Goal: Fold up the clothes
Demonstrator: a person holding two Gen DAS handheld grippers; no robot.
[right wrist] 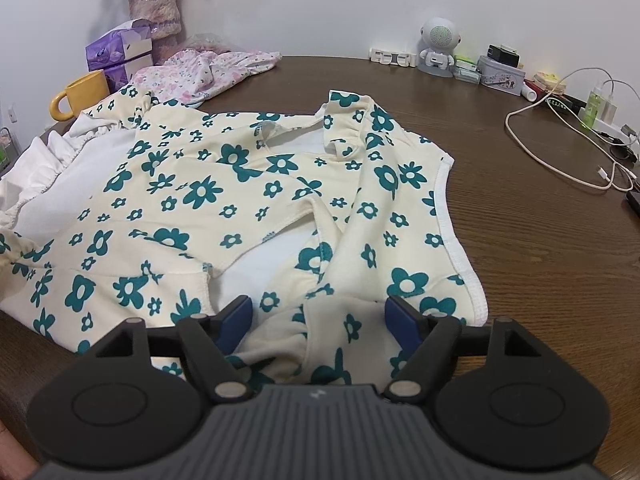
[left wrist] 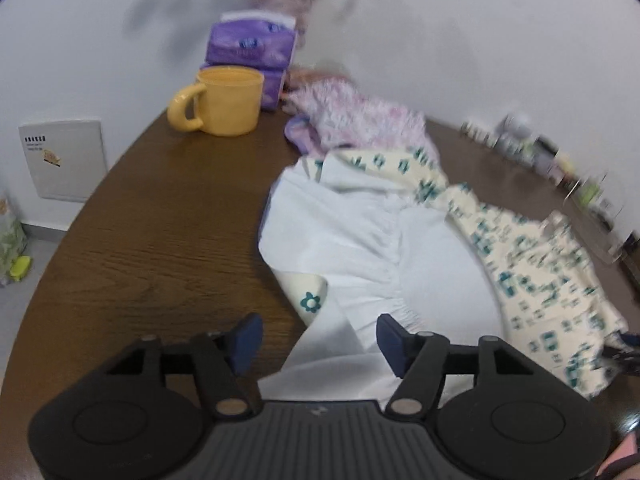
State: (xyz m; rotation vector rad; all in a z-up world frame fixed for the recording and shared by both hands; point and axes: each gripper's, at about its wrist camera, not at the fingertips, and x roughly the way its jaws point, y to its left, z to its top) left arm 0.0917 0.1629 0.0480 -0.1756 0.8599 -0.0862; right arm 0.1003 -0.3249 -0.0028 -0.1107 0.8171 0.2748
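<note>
A cream garment with teal flowers [right wrist: 248, 208] lies rumpled on the brown wooden table [right wrist: 540, 232], its white lining [left wrist: 360, 248] turned out on the left side. My left gripper [left wrist: 318, 340] is open, its blue pads on either side of a white fold of the lining at the near edge. My right gripper [right wrist: 318, 326] is open over a gathered flowered edge of the garment, which lies between the pads. A pink flowered garment [right wrist: 208, 70] lies in a heap behind; it also shows in the left wrist view [left wrist: 352, 120].
A yellow mug [left wrist: 220, 100], purple tissue packs [left wrist: 252, 46] and a vase of flowers [right wrist: 154, 10] stand at the back left. A white speaker figure [right wrist: 438, 46], small boxes [right wrist: 500, 72] and charger cables [right wrist: 560, 140] lie at the back right.
</note>
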